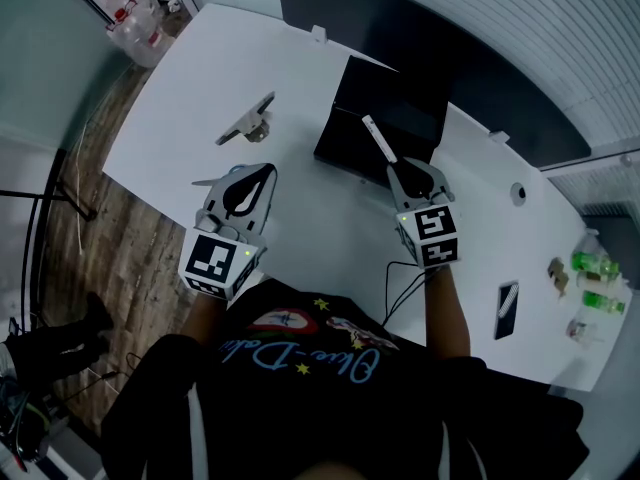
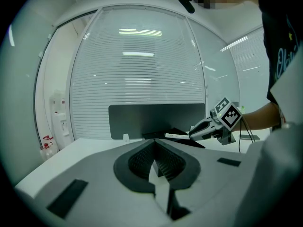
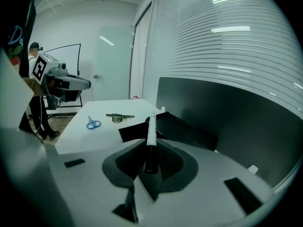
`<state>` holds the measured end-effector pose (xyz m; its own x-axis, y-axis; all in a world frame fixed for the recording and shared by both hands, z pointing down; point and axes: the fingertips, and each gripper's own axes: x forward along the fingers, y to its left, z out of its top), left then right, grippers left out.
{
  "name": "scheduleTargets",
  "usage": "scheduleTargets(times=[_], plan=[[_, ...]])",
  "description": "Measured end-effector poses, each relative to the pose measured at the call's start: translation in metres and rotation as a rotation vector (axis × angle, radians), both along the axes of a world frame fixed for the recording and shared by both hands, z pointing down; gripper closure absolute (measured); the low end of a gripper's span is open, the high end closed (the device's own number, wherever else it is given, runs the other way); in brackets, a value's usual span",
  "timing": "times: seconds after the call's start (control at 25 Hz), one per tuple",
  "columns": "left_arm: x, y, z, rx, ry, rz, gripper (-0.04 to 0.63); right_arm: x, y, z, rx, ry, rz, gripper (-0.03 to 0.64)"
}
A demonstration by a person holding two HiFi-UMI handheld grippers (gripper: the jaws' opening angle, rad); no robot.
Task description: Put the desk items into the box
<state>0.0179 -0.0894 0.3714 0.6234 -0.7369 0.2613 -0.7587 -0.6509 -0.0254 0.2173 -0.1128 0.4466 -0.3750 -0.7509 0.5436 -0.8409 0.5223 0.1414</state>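
Tool on right clamps slim white-and-black marker pen; left tool closed, empty. Lower pen inside open black box before release.

Left gripper: jaws were together, nothing between them, pointing almost level.
Right gripper: jaws were closed on a pen, tilted somewhat downward.

Box: sat on the table, at 12 o'clock from my right gripper.
Marker: I held it between that gripper's jaws; it reached toward 11 o'clock, over the box.
Desk tool: lay at 9 o'clock from the box, 12 o'clock from my left gripper.
Phone: lay at 4 o'clock from my right gripper.
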Motion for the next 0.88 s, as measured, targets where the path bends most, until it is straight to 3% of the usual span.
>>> scheduleTargets(times=[0.88], plan=[[-0.001,-0.013,0.011,-0.031,0.000,-0.021,0.588,-0.009,-0.005,0.043,-0.124,0.052,-0.082,0.543]])
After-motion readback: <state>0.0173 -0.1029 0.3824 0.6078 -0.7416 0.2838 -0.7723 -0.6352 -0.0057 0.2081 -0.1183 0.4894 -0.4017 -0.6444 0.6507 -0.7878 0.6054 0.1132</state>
